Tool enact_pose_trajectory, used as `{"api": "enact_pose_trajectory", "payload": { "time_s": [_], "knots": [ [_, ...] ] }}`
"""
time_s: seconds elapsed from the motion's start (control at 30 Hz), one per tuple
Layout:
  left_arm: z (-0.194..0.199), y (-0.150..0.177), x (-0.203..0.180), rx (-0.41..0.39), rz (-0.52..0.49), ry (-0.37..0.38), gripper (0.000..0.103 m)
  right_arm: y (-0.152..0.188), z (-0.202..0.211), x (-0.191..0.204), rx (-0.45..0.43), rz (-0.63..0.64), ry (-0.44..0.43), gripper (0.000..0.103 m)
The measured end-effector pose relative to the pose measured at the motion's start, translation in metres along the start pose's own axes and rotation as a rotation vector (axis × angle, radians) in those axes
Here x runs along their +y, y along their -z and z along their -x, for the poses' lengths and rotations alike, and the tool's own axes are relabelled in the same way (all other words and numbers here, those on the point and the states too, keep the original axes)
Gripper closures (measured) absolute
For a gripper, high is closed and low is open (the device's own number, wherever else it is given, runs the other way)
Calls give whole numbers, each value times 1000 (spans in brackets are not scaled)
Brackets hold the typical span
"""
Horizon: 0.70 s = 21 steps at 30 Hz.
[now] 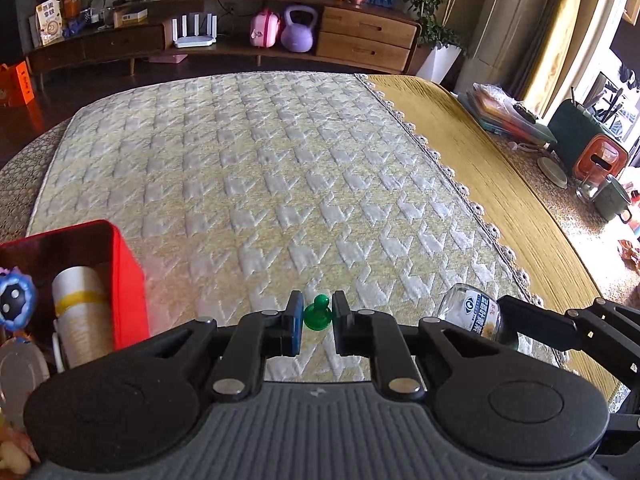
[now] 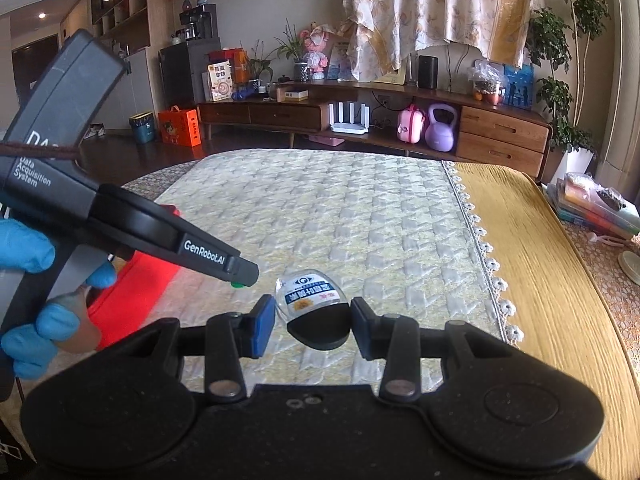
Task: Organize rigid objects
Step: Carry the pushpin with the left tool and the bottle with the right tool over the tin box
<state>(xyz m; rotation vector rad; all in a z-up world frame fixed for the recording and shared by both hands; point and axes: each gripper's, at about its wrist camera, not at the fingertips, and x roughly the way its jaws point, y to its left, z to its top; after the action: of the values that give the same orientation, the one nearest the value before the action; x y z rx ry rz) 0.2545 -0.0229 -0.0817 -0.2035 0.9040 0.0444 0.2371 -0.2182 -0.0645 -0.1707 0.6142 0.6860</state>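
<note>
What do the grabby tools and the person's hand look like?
Both tools are black, with grey ribbed bodies and silver rivets. The left gripper and right gripper have blue pads. The left one has white "GenRobot.AI" and "Data Acquisition System" lettering. The hand wears a blue glove.

A quilted cream mat [image 1: 248,168] covers the counter, beside a yellow cloth [image 1: 500,168] with a lace edge. Behind stands a long wooden sideboard [image 2: 372,116] holding a white router [image 2: 349,119], a pink case [image 2: 410,129] and a purple kettlebell [image 2: 440,127]. An orange box [image 2: 179,127] sits on the floor.
</note>
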Motion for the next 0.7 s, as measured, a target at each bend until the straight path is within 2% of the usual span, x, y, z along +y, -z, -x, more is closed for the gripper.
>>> {"api": "enact_pose_trajectory", "payload": {
  "time_s": [0.4, 0.7],
  "knots": [
    [64, 27, 48, -19, 58, -25, 88, -16, 30, 62, -37, 84, -51, 63],
    [97, 38, 91, -44, 91, -49, 88, -23, 28, 112, -30, 138, -93, 63]
  ]
}}
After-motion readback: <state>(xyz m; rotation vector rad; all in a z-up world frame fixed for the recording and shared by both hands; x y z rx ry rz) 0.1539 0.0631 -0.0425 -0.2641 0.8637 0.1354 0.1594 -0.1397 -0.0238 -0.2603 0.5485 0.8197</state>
